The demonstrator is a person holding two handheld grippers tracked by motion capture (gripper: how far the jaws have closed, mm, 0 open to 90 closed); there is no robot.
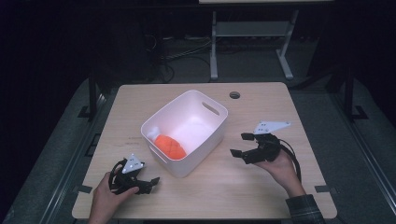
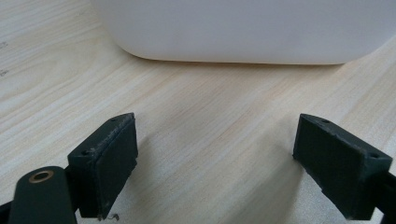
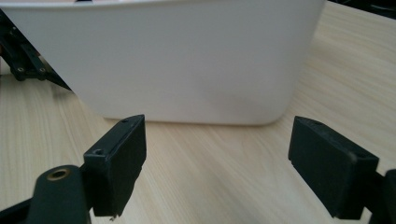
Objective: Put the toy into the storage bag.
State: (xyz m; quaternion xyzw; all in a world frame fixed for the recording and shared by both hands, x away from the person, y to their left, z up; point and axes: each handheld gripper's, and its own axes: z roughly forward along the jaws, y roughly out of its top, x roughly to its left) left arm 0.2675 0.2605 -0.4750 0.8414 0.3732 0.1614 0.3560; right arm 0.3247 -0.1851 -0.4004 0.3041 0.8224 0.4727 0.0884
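High view: orange thing point(image 1: 170, 146) already sitting in white bin point(image 1: 212, 135) mid-table, near its front-left corner wall, so drop-off looks done. Left gripper point(image 1: 148, 183) near front-left edge, right gripper point(image 1: 241, 144) right of bin, both released, empty.

Left gripper view: jaws wide, bare table point(image 2: 210, 135) between, bin wall ahead.

Right gripper view: same deal, jaws apart, nothing held. Guessing little left besides parking hands.

We see a dark room, grey floor point(image 1: 56, 154), white-legged table point(image 1: 252, 35) and cables point(image 1: 182, 51) beyond the grippers.
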